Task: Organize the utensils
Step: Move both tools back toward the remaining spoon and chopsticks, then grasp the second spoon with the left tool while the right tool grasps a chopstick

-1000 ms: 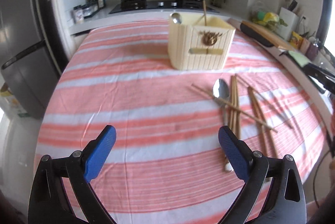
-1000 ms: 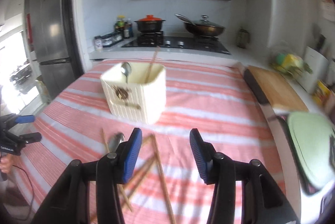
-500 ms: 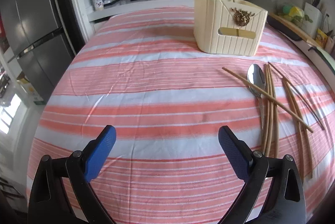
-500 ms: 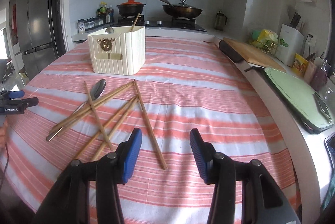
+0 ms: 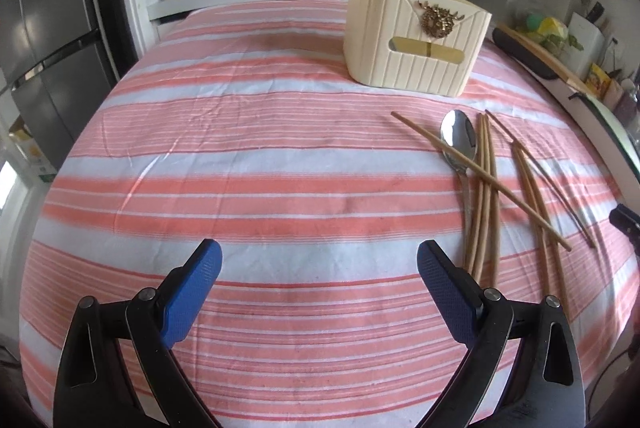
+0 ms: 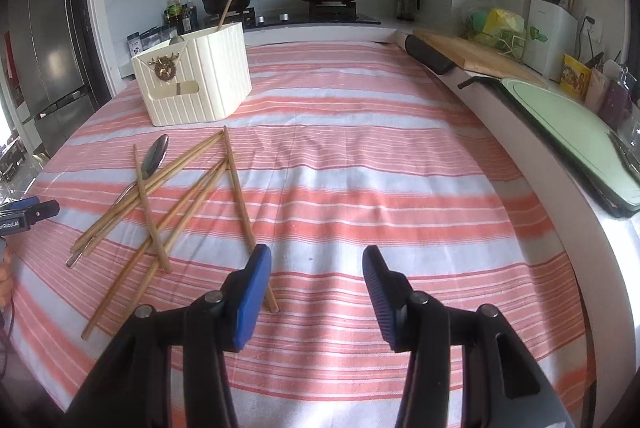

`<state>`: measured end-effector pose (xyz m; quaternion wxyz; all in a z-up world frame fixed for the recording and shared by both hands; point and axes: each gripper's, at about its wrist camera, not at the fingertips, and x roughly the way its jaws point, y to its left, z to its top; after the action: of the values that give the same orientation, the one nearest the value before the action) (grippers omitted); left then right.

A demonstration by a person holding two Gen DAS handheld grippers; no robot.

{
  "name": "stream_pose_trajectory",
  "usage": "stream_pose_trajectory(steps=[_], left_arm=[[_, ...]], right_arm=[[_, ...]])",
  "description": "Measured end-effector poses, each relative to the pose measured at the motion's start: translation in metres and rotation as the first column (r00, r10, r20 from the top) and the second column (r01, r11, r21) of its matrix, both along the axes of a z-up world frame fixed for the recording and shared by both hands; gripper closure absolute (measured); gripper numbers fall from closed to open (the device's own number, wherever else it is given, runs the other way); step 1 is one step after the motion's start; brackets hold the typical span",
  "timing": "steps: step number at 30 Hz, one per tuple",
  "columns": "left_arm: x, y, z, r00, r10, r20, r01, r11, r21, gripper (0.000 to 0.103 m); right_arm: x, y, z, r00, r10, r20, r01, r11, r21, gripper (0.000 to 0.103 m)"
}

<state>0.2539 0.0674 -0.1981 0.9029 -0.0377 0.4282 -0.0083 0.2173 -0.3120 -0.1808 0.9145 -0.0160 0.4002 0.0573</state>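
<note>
Both wrist cameras look low over the table (image 5: 248,164) toward the stove (image 6: 332,13), probably sharing holder (image 5: 416,36) and chopsticks (image 6: 188,188).

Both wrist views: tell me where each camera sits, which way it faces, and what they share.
Left wrist: on the left claw, low over the striped cloth, facing the stove; its open blue fingers show, with the holder ahead to the right.
Right wrist: on the right claw, also facing the stove; its open fingers show, and the left claw's tip at the left edge.
Shared: holder, spoon, chopsticks, cloth, stove.
</note>
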Motion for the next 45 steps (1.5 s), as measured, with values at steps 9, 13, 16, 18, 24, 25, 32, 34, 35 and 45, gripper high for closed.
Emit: stream_pose_trajectory(steps=[9, 13, 16, 18, 24, 25, 32, 34, 35, 45], left_arm=[[0.008, -0.036, 0.007, 0.988, -0.154, -0.015, 0.153, 0.987, -0.042, 0.005], [0.011, -0.050, 0.015, 0.983, -0.181, 0.002, 0.181, 0.983, -0.033, 0.005], [0.013, -0.050, 0.011, 0.984, -0.175, -0.012, 0.175, 0.983, -0.053, 0.005], [0.015, -0.048, 0.006, 0.985, -0.170, -0.029, 0.168, 0.984, -0.065, 0.005], [0.041, -0.051, -0.001, 0.980, -0.186, -0.064, 0.183, 0.982, -0.051, 0.005], [0.047, -0.055, -0.004, 0.977, -0.198, -0.075, 0.196, 0.980, -0.037, 0.005], [0.084, -0.077, -0.022, 0.965, -0.238, -0.113, 0.247, 0.966, 0.073, 0.005], [0.087, -0.080, -0.024, 0.965, -0.240, -0.109, 0.250, 0.964, 0.089, 0.005], [0.088, -0.081, -0.024, 0.965, -0.238, -0.107, 0.248, 0.964, 0.093, 0.005], [0.086, -0.090, -0.024, 0.965, -0.246, -0.091, 0.255, 0.961, 0.105, 0.015]], right_arm=[[0.025, 0.020, 0.002, 0.992, 0.102, -0.071, -0.102, 0.995, 0.004, 0.055], [0.034, 0.037, 0.000, 0.982, 0.164, -0.095, -0.163, 0.986, 0.020, 0.055], [0.038, 0.056, 0.000, 0.963, 0.247, -0.112, -0.239, 0.968, 0.078, 0.055], [0.039, 0.069, -0.001, 0.950, 0.290, -0.117, -0.283, 0.956, 0.075, 0.055], [0.048, 0.069, -0.004, 0.957, 0.257, -0.138, -0.250, 0.966, 0.061, 0.055], [0.047, 0.069, -0.004, 0.958, 0.254, -0.136, -0.247, 0.967, 0.064, 0.055], [0.037, 0.072, 0.002, 0.962, 0.247, -0.117, -0.240, 0.968, 0.077, 0.055], [0.036, 0.078, 0.002, 0.956, 0.270, -0.116, -0.262, 0.962, 0.079, 0.055], [0.036, 0.084, 0.001, 0.948, 0.294, -0.121, -0.285, 0.954, 0.090, 0.055], [0.071, 0.158, -0.031, 0.836, 0.515, -0.189, -0.524, 0.852, 0.006, 0.078]])
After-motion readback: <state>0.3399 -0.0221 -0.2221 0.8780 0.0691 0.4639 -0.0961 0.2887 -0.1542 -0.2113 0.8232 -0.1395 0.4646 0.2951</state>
